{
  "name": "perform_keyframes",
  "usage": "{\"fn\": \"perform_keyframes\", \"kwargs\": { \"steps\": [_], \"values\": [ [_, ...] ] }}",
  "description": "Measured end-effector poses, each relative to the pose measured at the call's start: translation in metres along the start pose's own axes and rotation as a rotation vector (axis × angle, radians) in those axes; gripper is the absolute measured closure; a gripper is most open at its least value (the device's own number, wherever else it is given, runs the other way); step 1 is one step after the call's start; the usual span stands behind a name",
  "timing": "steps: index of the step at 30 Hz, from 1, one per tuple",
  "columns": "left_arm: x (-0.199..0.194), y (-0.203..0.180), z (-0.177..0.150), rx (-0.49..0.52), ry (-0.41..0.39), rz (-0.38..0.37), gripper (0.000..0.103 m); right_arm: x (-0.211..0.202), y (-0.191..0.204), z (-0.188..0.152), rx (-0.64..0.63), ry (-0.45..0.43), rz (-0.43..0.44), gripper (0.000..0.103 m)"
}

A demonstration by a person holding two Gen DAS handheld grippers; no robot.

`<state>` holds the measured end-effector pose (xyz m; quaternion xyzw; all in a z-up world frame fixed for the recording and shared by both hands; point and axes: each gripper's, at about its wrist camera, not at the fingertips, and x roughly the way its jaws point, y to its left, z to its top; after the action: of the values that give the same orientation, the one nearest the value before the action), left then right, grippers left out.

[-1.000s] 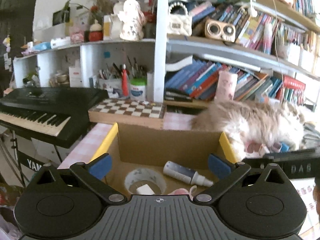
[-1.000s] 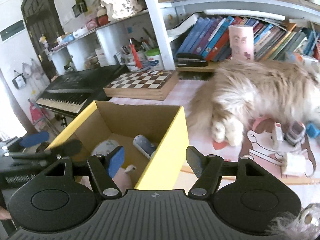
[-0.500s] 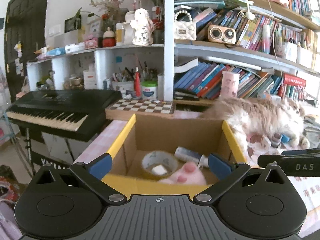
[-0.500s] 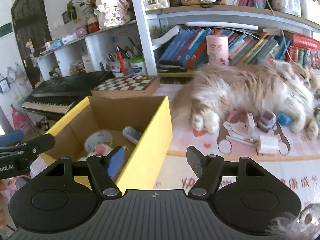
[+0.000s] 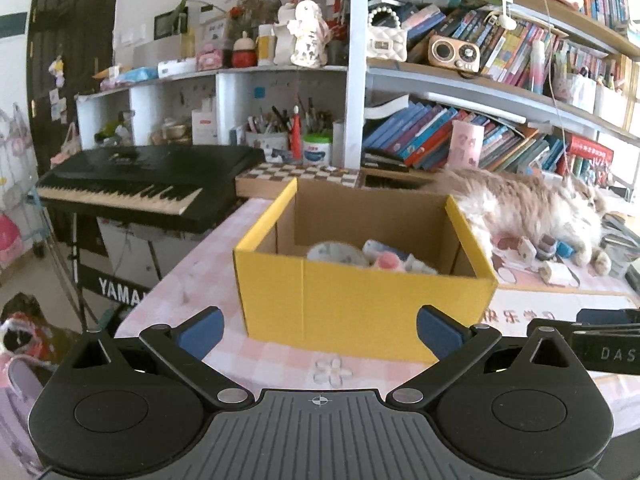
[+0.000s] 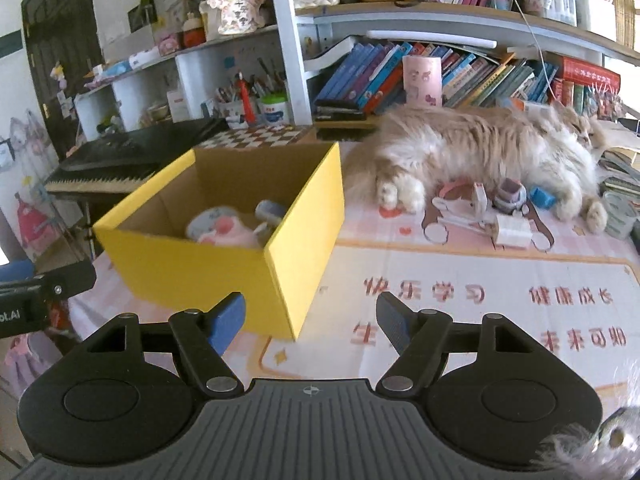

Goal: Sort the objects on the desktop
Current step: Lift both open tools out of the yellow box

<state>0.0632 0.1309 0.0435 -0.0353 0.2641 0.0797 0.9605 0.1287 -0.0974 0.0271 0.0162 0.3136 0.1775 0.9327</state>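
Box (image 6: 224, 268) yellow, open-topped, on desk (image 6: 460, 276), holding pink toy (image 6: 228, 234), tape roll (image 5: 336, 254), small bottle (image 6: 270, 211) | loose items (image 6: 508, 232) lie right of box, beside cat (image 6: 480, 148) | left gripper (image 5: 320, 330) fingers wide, empty, box just ahead | right gripper (image 6: 312, 322) fingers apart, just been opening, empty, at box corner

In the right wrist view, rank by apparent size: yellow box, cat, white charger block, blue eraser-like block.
Largest to smallest as they look:
1. cat and yellow box, too alike to rank; the box sits nearer the camera
2. white charger block
3. blue block
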Motion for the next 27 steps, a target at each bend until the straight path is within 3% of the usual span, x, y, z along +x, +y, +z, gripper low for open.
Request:
{"fn": "perform_keyframes", "kwargs": {
  "steps": [16,27],
  "values": [
    [-0.044,-0.002,-0.047,-0.036,0.069,0.024,0.000,-0.035,0.033,-0.051,-0.123,0.006,0.008,0.030],
    [-0.061,-0.005,-0.064,0.005,0.096,0.029,0.000,-0.044,0.049,-0.070,-0.164,0.042,0.043,0.028]
  ]
}}
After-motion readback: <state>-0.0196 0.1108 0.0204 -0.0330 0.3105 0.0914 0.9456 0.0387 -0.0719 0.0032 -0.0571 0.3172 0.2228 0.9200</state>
